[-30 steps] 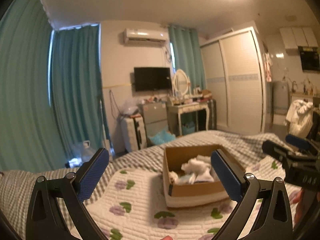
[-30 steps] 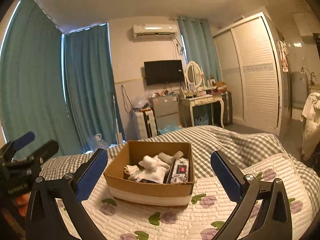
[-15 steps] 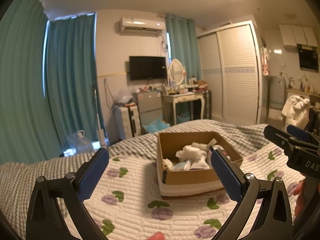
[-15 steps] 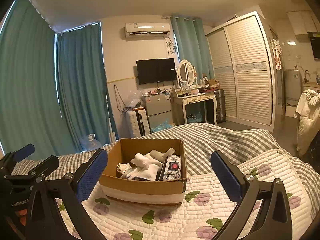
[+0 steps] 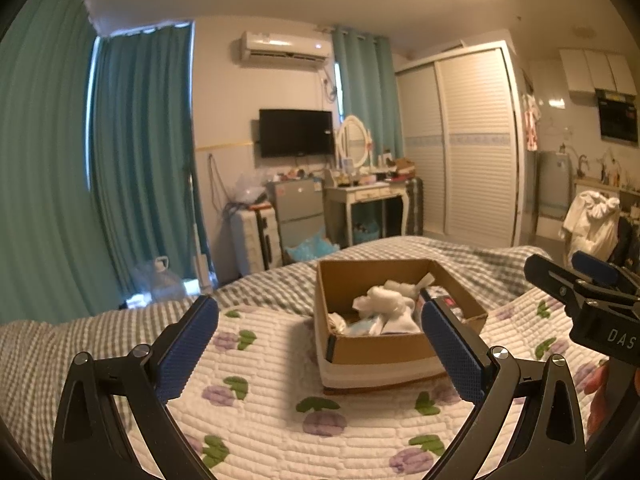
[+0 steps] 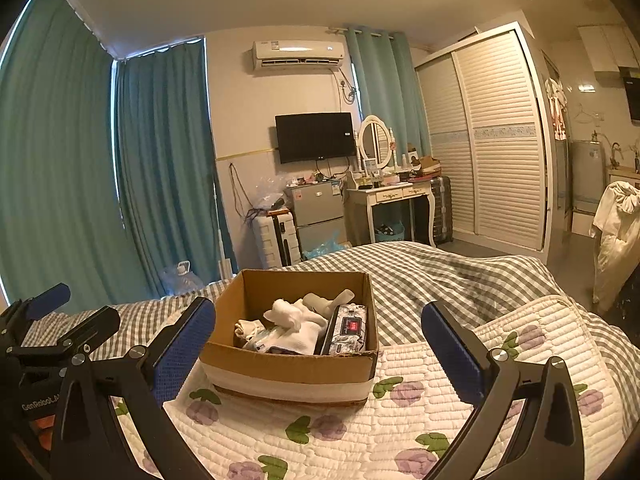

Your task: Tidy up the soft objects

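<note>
A cardboard box stands on a floral quilt on the bed. It holds white socks or cloths and a black-and-red packet. My left gripper is open and empty, held above the quilt just short of the box. My right gripper is open and empty, with the box between and beyond its fingers. Each gripper shows at the edge of the other's view: the right one and the left one.
The floral quilt lies over a grey checked blanket. Beyond the bed stand teal curtains, a suitcase, a small fridge, a dressing table and a white wardrobe.
Both grippers have risen and drawn back a little, so the box sits lower and closer to centre in both views. Both stayed open and empty.
</note>
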### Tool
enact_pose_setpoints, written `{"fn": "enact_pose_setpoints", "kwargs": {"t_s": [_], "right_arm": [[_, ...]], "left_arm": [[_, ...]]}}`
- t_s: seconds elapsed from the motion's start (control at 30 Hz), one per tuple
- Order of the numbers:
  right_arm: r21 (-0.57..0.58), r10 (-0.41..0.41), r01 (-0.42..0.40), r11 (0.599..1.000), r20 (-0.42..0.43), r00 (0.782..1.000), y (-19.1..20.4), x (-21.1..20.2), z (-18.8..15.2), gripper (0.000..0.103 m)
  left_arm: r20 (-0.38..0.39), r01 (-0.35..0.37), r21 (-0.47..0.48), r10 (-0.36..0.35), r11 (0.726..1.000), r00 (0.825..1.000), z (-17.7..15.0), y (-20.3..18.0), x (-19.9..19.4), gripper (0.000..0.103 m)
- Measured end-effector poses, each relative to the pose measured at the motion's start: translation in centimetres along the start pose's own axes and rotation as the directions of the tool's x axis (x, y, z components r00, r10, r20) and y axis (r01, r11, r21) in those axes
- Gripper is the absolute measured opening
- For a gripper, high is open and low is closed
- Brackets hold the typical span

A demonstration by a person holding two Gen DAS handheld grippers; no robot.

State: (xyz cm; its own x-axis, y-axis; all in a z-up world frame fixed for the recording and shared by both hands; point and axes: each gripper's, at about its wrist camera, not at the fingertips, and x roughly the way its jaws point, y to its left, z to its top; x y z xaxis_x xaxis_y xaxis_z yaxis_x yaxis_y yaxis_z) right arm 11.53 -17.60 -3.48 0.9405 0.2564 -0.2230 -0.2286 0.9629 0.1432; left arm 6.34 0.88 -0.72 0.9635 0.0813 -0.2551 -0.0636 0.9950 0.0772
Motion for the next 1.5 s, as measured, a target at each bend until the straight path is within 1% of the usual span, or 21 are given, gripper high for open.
{"fn": "enact_pose_setpoints", "kwargs": {"t_s": [1.5], "right_arm": [[0.0, 0.005, -0.005, 1.0, -0.012, 1.0, 0.51, 0.17, -0.49, 0.103]], "left_arm": [[-0.013, 0.0, 0.001, 0.0, 1.0, 1.0, -0.27, 0.25, 0.28, 0.103]]}}
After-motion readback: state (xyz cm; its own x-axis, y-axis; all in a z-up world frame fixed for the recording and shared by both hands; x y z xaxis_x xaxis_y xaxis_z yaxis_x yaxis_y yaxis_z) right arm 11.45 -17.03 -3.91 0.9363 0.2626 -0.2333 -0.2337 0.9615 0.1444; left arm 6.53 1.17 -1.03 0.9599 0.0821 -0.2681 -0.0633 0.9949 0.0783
